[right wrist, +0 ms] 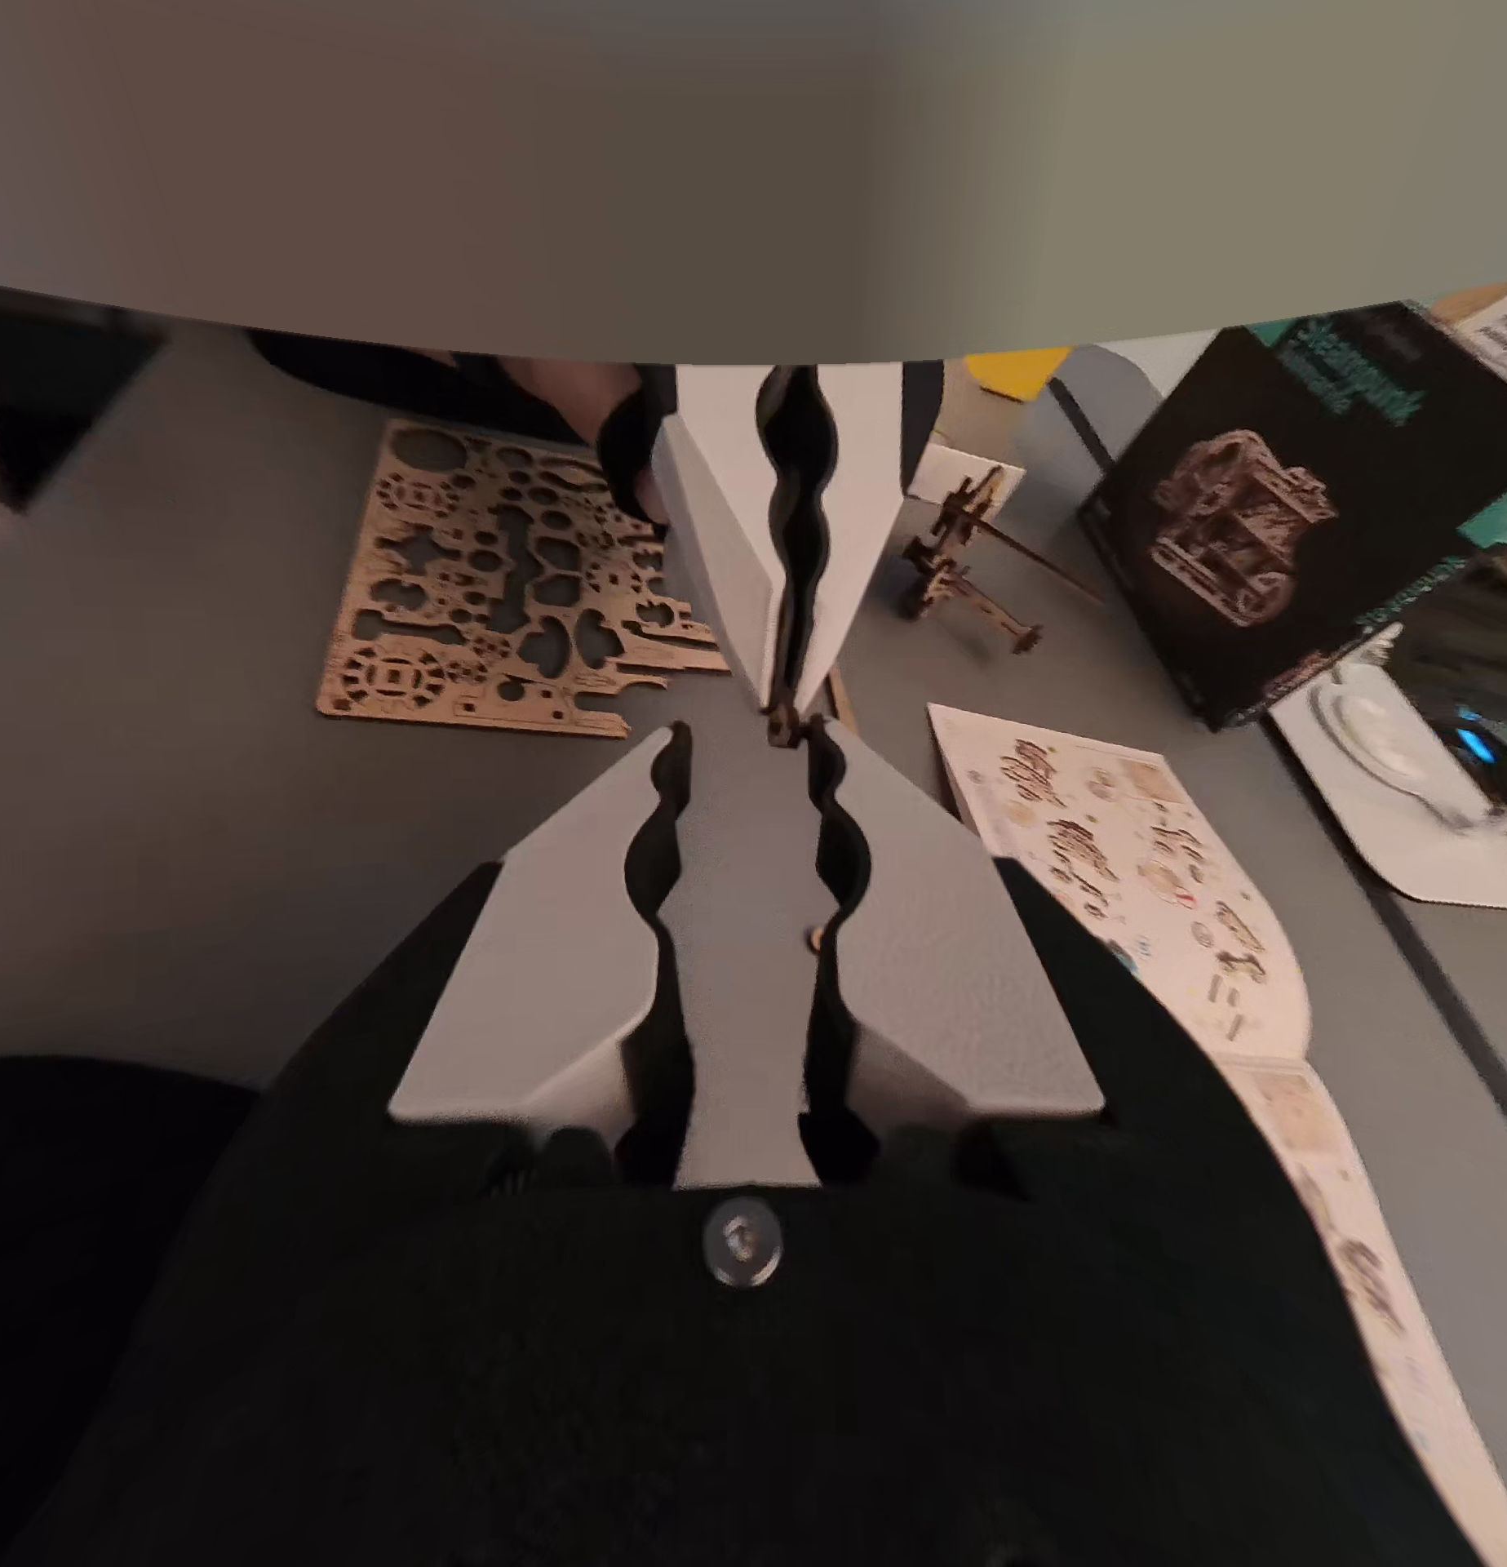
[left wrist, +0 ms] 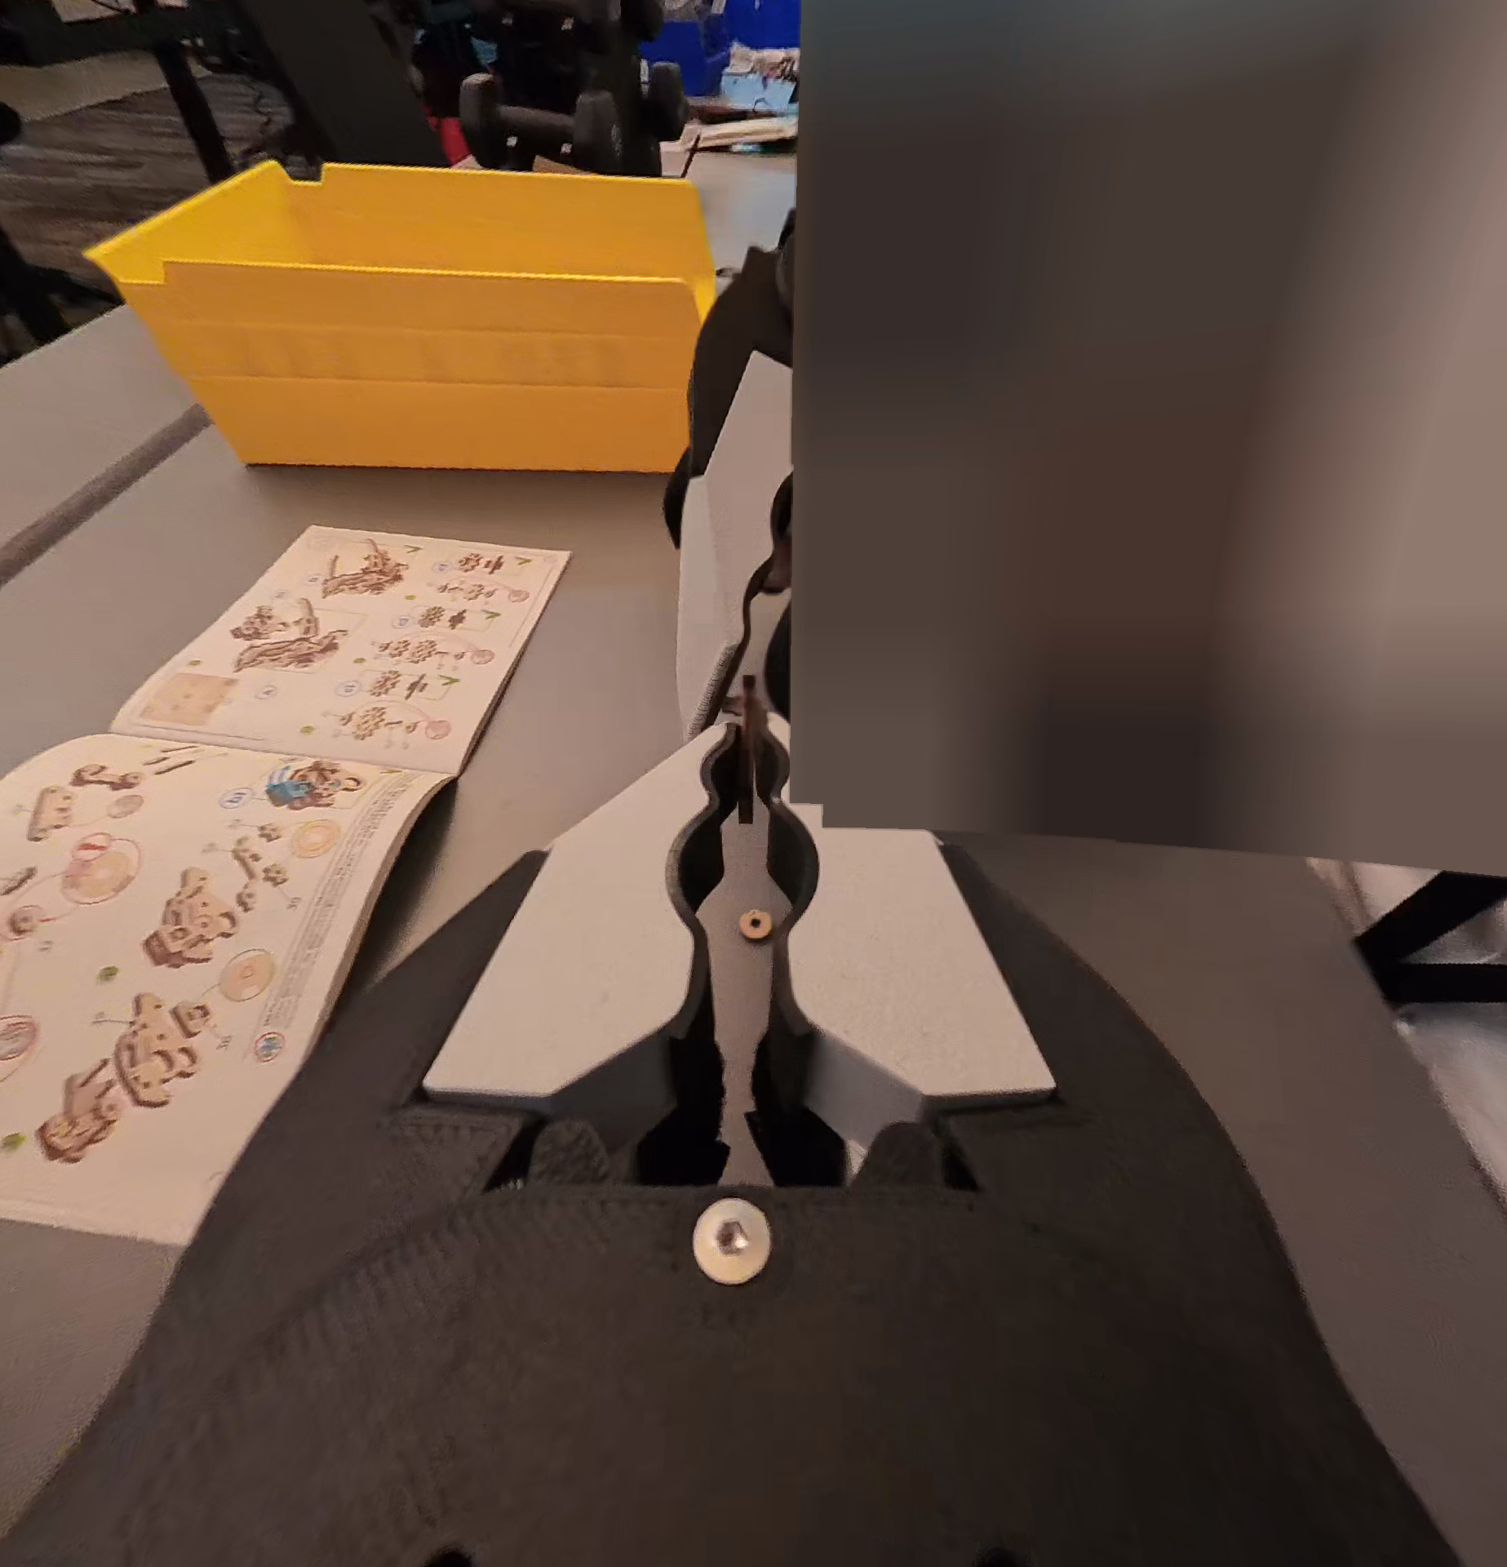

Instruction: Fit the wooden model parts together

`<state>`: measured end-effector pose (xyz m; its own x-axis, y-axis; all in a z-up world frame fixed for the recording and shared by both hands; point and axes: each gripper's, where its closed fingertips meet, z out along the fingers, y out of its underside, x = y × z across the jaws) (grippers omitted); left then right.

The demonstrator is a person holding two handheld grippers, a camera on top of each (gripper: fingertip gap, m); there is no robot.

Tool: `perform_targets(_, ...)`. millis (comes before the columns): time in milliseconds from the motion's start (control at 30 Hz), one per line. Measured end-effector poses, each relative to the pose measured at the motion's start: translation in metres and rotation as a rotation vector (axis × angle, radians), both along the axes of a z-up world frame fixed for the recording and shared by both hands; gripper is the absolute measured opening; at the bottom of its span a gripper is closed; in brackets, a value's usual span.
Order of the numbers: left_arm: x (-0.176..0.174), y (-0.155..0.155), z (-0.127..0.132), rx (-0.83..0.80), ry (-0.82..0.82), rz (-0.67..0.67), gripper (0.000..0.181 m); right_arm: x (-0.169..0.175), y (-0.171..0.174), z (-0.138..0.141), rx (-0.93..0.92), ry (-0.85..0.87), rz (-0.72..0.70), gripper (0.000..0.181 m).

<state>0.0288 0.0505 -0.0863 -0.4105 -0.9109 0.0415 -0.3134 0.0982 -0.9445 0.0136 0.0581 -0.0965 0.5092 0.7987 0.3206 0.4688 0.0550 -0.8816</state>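
My left gripper [left wrist: 745, 739] is shut on a small thin wooden part [left wrist: 746, 746], seen edge-on at its tips. In the right wrist view the left gripper [right wrist: 784, 704] comes in from above, with the dark wooden part [right wrist: 784, 727] sticking out of its tips. My right gripper [right wrist: 745, 739] is open and empty, tip to tip with it; its right fingertip [right wrist: 822, 742] is next to the part. A small wooden ring [left wrist: 754, 924] lies on the table below. A partly built wooden model [right wrist: 962, 551] stands behind.
A punched-out wooden sheet [right wrist: 495, 585] lies at the left, a black kit box [right wrist: 1275, 509] at the right. An open instruction booklet [left wrist: 224, 848] lies by a yellow bin [left wrist: 427, 339]. A gloved hand [right wrist: 631, 458] holds the left gripper. Blurred patches hide much. My two grippers' fingertips are within a few centimetres of each other.
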Motion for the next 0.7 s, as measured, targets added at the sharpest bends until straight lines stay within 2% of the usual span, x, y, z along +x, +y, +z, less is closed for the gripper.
perform_targets(100,-0.002,-0.009,0.001,-0.046,0.003,-0.057,0.000,-0.001,-0.007,0.002,-0.044,0.048,0.059,0.019)
perform_targets(233,-0.002,-0.011,-0.004,0.010,0.015,-0.067,0.000,0.000,-0.010,-0.002,-0.118,0.092,0.092,0.018)
perform_targets(300,-0.003,-0.013,-0.005,0.029,0.014,-0.079,0.000,0.000,-0.009,-0.001,-0.154,0.144,0.096,0.008)
perform_targets(433,-0.003,-0.014,-0.003,0.057,-0.007,-0.074,0.000,0.000,-0.009,0.001,-0.122,0.145,0.102,0.007)
perform_targets(700,-0.005,-0.016,0.010,-0.075,-0.026,-0.094,0.000,-0.001,-0.011,0.012,-0.066,0.147,0.088,0.008)
